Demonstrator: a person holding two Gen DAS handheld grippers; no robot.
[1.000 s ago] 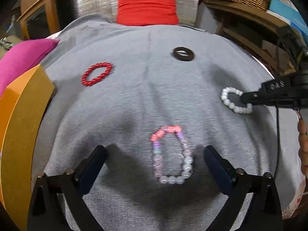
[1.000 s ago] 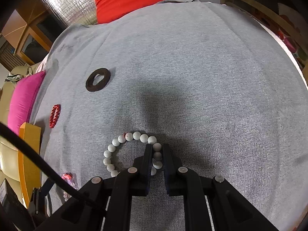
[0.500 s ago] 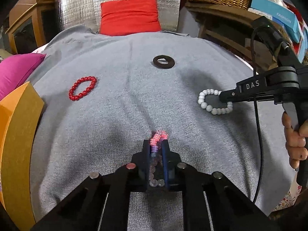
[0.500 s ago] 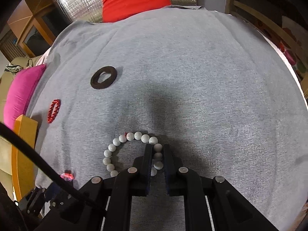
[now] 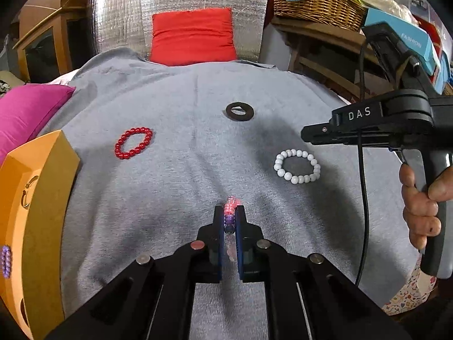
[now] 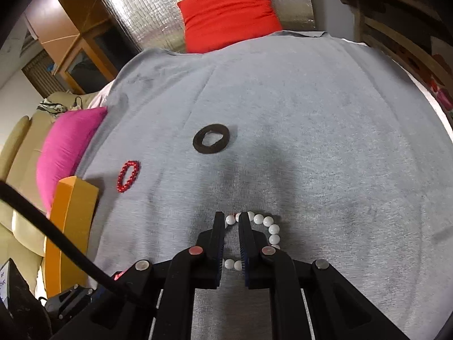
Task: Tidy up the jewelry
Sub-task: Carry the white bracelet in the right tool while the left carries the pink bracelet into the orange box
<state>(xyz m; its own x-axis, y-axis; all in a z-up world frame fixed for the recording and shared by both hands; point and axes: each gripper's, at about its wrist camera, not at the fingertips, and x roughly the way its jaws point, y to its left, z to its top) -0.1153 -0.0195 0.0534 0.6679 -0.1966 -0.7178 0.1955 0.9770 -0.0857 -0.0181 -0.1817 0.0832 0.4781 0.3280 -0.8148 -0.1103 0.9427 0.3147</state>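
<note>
My left gripper [image 5: 228, 211] is shut on a pink and purple bead bracelet [image 5: 230, 206], squeezed flat between its pads just above the grey cloth [image 5: 170, 187]. A white bead bracelet [image 5: 297, 169] lies round and free on the cloth to the right. My right gripper [image 5: 304, 136] hangs above it, held by a hand [image 5: 421, 215]. In the right wrist view that gripper [image 6: 229, 216] is shut with nothing pinched, and the white bracelet [image 6: 271, 229] shows on the cloth below its fingers. A red bead bracelet [image 5: 133, 143] and a black ring [image 5: 239, 111] lie farther back.
An orange box [image 5: 36, 198] stands at the left edge of the cloth with a purple bracelet [image 5: 5, 260] in it. A pink cushion [image 5: 25, 113] sits behind the box, a red cushion [image 5: 194, 36] at the far end, and wooden shelves with a basket [image 5: 317, 0] to the right.
My left gripper closed on the pink and purple bracelet and lifted a little. My right gripper came off the white bracelet and rose; the bracelet now lies rounder on the cloth.
</note>
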